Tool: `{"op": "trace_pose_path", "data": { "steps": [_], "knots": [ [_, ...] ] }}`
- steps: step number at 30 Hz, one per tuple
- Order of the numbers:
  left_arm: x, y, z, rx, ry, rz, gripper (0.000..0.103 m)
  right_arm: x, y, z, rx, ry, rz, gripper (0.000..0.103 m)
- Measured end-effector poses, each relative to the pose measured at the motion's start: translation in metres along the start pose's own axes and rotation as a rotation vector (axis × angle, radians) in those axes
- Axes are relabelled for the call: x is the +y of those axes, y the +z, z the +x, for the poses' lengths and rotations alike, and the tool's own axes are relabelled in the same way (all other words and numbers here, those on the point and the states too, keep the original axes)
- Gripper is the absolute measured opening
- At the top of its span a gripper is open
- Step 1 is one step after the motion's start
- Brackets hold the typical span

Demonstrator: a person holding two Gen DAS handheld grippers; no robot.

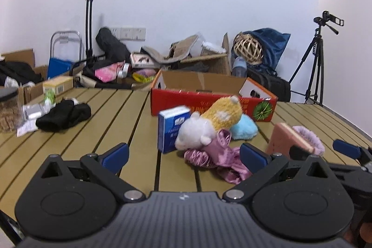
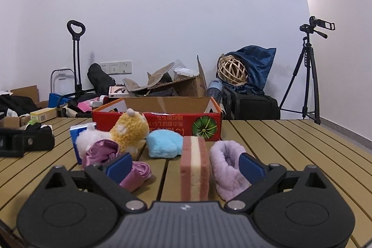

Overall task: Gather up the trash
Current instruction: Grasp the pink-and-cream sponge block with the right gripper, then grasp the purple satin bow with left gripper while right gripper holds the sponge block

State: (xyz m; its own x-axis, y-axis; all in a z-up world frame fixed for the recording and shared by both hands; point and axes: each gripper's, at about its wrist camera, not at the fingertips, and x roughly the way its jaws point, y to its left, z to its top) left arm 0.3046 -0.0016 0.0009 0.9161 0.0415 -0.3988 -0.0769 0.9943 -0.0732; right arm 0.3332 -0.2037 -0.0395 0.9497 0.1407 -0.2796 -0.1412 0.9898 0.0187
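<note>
Slatted tabletop (image 2: 290, 143), wood-look, matt tan. Red box (image 2: 162, 124) of printed cardboard, slight sheen outside, raw brown inside. Fluffy plush on the yellow and white toy (image 2: 130, 131), the blue pouf (image 2: 165, 143) and the lilac slipper (image 2: 229, 169). Shiny pink satin cloth (image 1: 218, 155). Porous-looking striped sponge block (image 2: 194, 169). Glossy paper carton (image 1: 171, 129). Matt black fabric (image 1: 65, 115).

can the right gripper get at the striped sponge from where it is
Probably yes: the right gripper stands open with the sponge upright right between its fingers, nothing in front; the purple slipper crowds one side.
</note>
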Motion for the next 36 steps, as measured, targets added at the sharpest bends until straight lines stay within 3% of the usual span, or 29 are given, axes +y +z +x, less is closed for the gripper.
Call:
{"op": "trace_pose_path", "data": {
  "steps": [3,9,12,19,36],
  "knots": [
    [0.003,-0.006,0.006,0.023,0.018,0.002,0.103,0.004,-0.001,0.01,0.001,0.001,-0.019,0.088],
    [0.007,-0.007,0.013,0.034,0.029,-0.013,0.103,0.01,-0.001,0.03,0.017,-0.005,-0.044,0.065],
    [0.006,-0.008,0.016,0.038,0.032,-0.011,0.103,0.008,-0.001,0.042,0.053,-0.016,-0.036,0.059],
    [0.003,-0.01,0.022,0.049,0.032,-0.008,0.103,-0.002,-0.009,0.06,0.156,-0.027,0.015,0.03],
    [-0.009,-0.02,0.029,0.077,0.017,0.017,0.103,-0.015,-0.002,0.02,-0.005,-0.048,0.015,0.029]
  ]
}}
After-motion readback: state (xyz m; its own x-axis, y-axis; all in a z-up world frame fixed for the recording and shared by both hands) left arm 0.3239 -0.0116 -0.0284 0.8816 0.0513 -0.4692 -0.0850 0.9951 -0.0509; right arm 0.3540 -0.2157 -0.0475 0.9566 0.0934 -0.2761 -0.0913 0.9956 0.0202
